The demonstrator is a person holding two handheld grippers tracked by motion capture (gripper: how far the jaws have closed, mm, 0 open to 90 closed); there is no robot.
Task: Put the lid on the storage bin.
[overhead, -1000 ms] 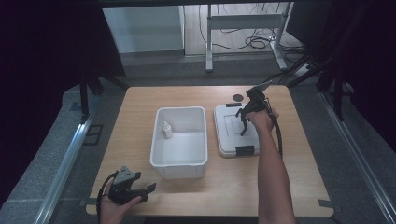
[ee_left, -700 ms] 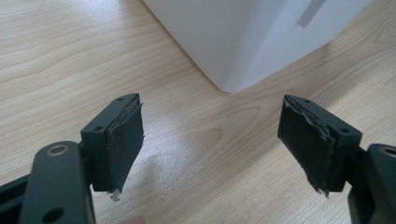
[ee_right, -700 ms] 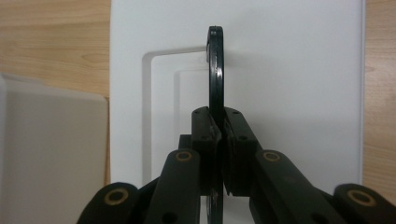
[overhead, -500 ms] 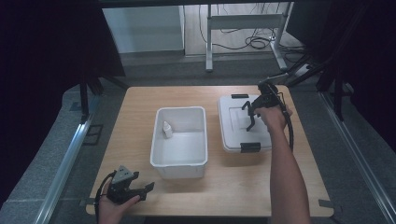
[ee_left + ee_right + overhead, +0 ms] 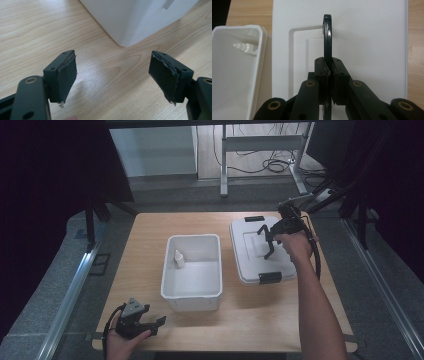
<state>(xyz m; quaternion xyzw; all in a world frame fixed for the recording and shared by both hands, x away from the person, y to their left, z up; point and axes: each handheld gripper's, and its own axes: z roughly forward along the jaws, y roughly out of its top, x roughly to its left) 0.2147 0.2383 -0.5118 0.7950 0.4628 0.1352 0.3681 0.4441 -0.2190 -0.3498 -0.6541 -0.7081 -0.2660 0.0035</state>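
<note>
A white lid (image 5: 252,252) with black end clips hangs above the table's right side, lifted by its thin black handle (image 5: 327,37). My right gripper (image 5: 276,229) is shut on that handle, which stands edge-on between the pads (image 5: 322,71). An open white bin (image 5: 192,285) stands at the table's middle with a small white dropper bottle (image 5: 178,258) lying inside; the bottle (image 5: 245,47) and bin rim (image 5: 262,45) are at the left of the right gripper view. My left gripper (image 5: 152,325) rests at the front left, open, with bare wood between its jaws (image 5: 112,75).
The bin's near corner (image 5: 135,22) stands just ahead of the left gripper. The wooden table (image 5: 145,245) has bare room to the left of the bin and along its front edge. A metal frame and cables (image 5: 260,165) lie on the floor beyond the table.
The right hand has risen with the lid hanging from its handle; the lid looks larger and sits farther right. The left hand has not moved.
</note>
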